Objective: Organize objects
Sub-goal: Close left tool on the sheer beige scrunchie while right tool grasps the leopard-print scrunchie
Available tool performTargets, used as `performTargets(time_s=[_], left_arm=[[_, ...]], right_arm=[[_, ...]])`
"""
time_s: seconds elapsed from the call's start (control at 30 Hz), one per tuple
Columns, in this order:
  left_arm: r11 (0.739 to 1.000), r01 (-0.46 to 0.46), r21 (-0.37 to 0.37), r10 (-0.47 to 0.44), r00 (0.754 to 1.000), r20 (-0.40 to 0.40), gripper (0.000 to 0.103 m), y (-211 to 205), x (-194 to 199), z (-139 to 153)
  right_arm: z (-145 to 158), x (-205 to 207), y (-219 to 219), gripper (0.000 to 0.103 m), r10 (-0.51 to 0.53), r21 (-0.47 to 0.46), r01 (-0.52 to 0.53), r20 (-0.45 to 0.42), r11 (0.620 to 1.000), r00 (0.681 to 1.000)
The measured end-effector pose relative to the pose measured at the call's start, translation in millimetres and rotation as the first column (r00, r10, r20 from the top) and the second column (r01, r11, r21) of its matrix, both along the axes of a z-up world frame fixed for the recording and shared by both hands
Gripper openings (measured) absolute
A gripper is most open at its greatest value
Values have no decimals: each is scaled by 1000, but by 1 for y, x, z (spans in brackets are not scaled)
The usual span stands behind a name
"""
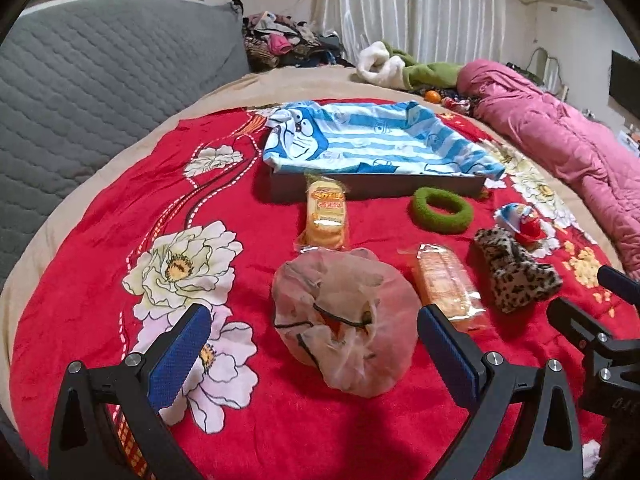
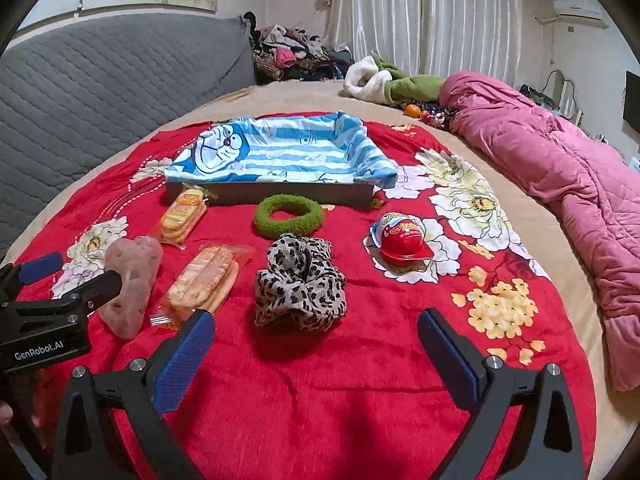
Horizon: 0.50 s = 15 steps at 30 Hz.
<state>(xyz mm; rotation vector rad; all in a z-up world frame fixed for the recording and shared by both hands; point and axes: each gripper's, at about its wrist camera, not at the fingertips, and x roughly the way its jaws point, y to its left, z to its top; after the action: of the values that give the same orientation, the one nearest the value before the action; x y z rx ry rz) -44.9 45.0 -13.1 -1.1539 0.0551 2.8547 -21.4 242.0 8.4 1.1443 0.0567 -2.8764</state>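
Blue-padded fingers [image 1: 182, 344] of the left claw [image 1: 314, 350] stand wide apart in the left wrist view, with nothing between them but a tied translucent plastic bag [image 1: 344, 320] lying on the red floral blanket [image 1: 100, 240] just ahead. Right of the bag lies a wrapped packet of biscuits [image 1: 446, 284], and beyond the bag a second wrapped packet [image 1: 326, 216] lies with its far end close to the box. Farther right sit a leopard-print scrunchie [image 1: 516, 270], a red and blue egg-shaped toy package [image 1: 522, 224] and a green fuzzy ring [image 1: 440, 210].

From the right wrist camera, the right claw [image 2: 316, 348] is likewise spread open and empty, low over the blanket, with the leopard-print scrunchie [image 2: 300, 282] right in front of it. The green ring [image 2: 289, 216] lies just past the scrunchie, and the toy package [image 2: 402, 238] rests to the right on a white flower print. Left of the scrunchie lie both biscuit packets [image 2: 204, 280] [image 2: 182, 216] and the bag [image 2: 130, 284], partly hidden by the left claw's arm.

At the far side of the blanket sits a shallow dark box [image 2: 276, 196] lined with a blue-and-white striped cartoon cloth [image 2: 276, 148]. Beyond lie a pink quilt [image 2: 560, 168] and a grey quilted headboard [image 2: 100, 76].
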Motion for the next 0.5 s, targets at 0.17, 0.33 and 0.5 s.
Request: performTargets(time_s=[0.17,0.33,0.5], left_arm=[[1000,-4,-16,4,1000,18,103,-1,-13,-8],[1000,5,-16,-5,999,37,103,0,-22,-15],[1000,5,-9,-5,999,48,100,0,-31,-21]], right_arm=[[-5,-13,-2,102,-2,10,2,24,1000,1000],[-11,-25,-4,102,-4,23,3,49,1000,999],[-18,-36,-3,102,-8,26,6,74,1000,997]])
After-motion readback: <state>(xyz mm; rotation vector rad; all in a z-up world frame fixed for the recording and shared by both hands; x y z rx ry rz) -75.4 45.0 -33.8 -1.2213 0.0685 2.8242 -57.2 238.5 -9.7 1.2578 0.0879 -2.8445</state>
